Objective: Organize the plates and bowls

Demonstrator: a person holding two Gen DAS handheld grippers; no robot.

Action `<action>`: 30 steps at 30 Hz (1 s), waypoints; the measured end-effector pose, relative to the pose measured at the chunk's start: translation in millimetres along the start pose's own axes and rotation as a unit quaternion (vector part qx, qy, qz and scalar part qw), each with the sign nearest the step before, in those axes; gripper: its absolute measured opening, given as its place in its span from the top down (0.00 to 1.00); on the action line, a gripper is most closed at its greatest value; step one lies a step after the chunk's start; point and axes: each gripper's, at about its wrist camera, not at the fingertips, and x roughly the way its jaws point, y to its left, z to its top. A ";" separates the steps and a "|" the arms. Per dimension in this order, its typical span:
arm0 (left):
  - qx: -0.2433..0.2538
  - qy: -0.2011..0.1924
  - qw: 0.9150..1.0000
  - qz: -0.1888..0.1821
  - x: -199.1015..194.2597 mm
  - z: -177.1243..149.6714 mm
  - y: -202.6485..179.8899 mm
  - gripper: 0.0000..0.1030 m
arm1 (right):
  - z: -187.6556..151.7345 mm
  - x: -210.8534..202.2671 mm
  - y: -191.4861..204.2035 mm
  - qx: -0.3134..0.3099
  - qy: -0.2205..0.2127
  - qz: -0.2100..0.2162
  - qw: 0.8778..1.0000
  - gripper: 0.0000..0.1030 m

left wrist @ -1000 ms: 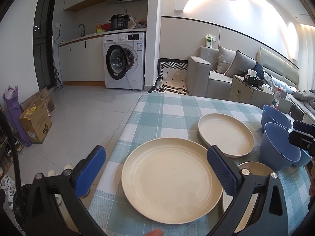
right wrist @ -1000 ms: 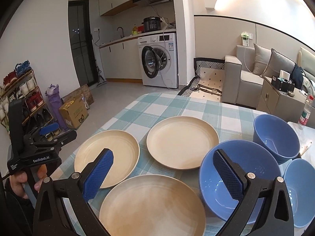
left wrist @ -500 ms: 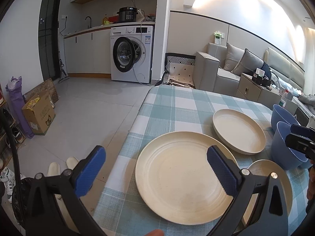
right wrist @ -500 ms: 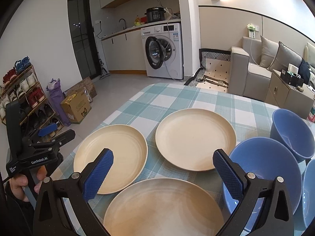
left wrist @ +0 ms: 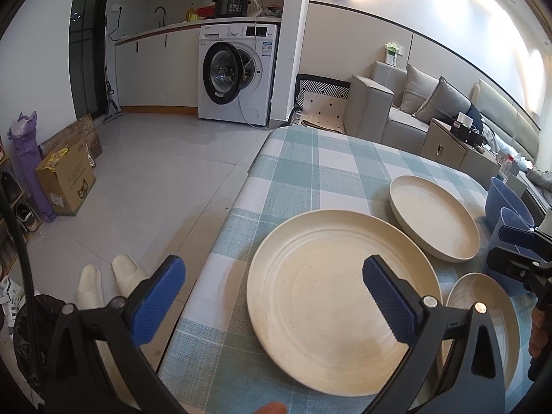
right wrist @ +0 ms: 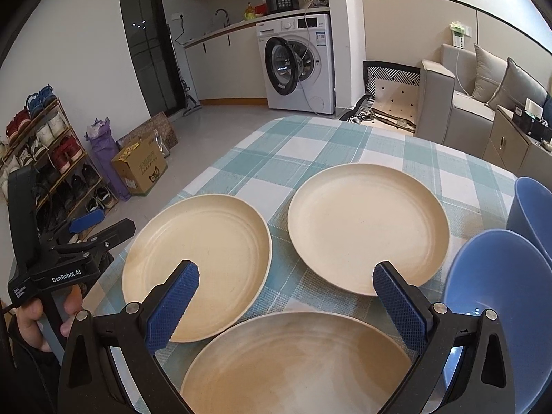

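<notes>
Three beige plates lie on the checked tablecloth. In the left wrist view the nearest plate sits under my open left gripper, a second plate lies beyond it, and a third plate shows at the lower right. In the right wrist view my open right gripper hovers over the near plate, with the left plate and far plate ahead. Blue bowls stand to the right. The left gripper appears at the table's left edge.
The table's left edge drops to a tiled floor with white slippers and a cardboard box. A shoe rack stands at the left wall. Behind the table are a washing machine and a grey sofa.
Both grippers have shifted left and dropped a little. The plates have slid rightward in both views and look larger. Both stay open.
</notes>
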 end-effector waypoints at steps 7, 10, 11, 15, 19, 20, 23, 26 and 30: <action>0.004 0.014 1.000 0.007 13.2 -4.4 3.2 0.00 | -0.1 24.3 7.3 -0.008 0.033 0.017 0.999 0.00; 0.007 0.020 1.000 0.003 17.7 -6.3 3.4 0.00 | -1.2 35.5 13.0 -0.015 0.055 0.029 0.998 0.00; 0.008 0.024 1.000 0.002 19.4 -7.1 3.3 0.00 | -2.3 37.6 15.4 -0.019 0.059 0.029 0.998 0.00; 0.004 0.044 0.999 -0.001 25.8 -10.2 6.5 0.00 | -3.7 49.4 20.5 -0.027 0.069 0.029 0.997 0.00; -0.011 0.058 0.998 -0.007 31.2 -12.9 13.3 0.00 | -4.8 58.9 23.4 -0.032 0.075 0.033 0.996 0.00; -0.015 0.060 0.998 -0.010 32.4 -13.4 14.9 0.00 | -4.8 60.9 23.4 -0.032 0.078 0.031 0.996 0.00; -0.018 0.070 0.997 -0.011 37.1 -15.6 17.3 0.01 | -5.1 69.5 22.6 -0.031 0.091 0.026 0.995 0.01; -0.018 0.077 0.997 -0.006 40.3 -18.3 17.8 0.02 | -5.9 79.1 20.6 -0.024 0.108 0.024 0.994 0.09; -0.015 0.079 0.997 -0.010 42.0 -19.7 17.3 0.02 | -8.7 90.0 20.1 -0.024 0.127 0.021 0.991 0.23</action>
